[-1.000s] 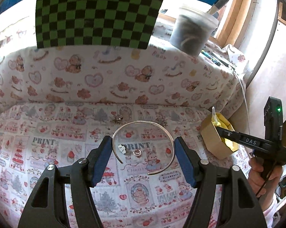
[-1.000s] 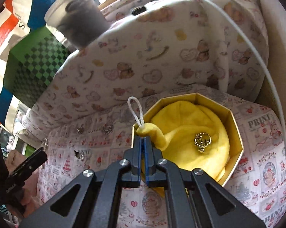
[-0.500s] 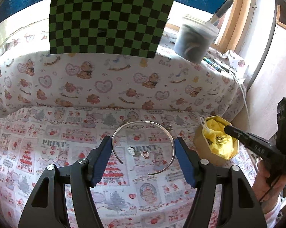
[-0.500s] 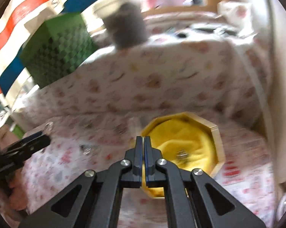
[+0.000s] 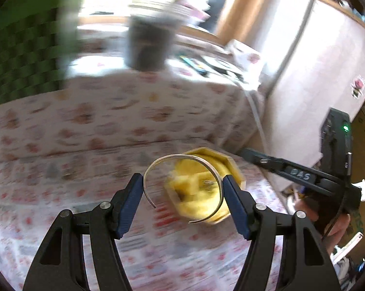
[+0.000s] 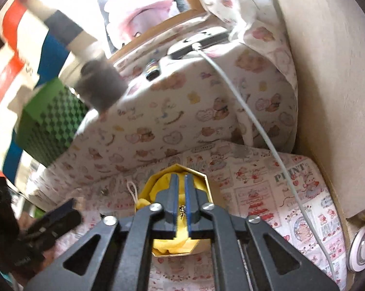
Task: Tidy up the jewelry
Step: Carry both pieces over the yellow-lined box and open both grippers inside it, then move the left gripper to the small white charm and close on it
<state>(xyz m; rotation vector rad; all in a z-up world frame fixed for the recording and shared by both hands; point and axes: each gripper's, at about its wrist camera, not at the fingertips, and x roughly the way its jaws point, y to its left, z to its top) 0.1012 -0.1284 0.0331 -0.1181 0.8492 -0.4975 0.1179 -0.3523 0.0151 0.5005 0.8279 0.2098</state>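
Observation:
My left gripper (image 5: 183, 185) is shut on a thin silver open bangle (image 5: 182, 156), held between its blue pads above the printed cloth. Just behind the bangle sits the gold octagonal box (image 5: 228, 167) lined with yellow cloth (image 5: 197, 201); the view is blurred. My right gripper (image 6: 180, 181) hangs over the same box (image 6: 202, 177) with its jaws slightly parted and nothing between them. A small metal piece (image 6: 181, 209) lies on the yellow lining (image 6: 172, 242) below its jaws. The right gripper also shows in the left wrist view (image 5: 245, 151), right of the box.
A white cable (image 6: 255, 121) runs down the back cushion past the box. A grey tub (image 5: 148, 46) stands on the raised ledge behind. A green checkered board (image 6: 49, 126) leans at the left. A small earring (image 6: 105, 190) lies on the cloth left of the box.
My left gripper has swung right with the bangle, from over the earrings to in front of the gold box. My right gripper has lifted over the box and its jaws have parted slightly.

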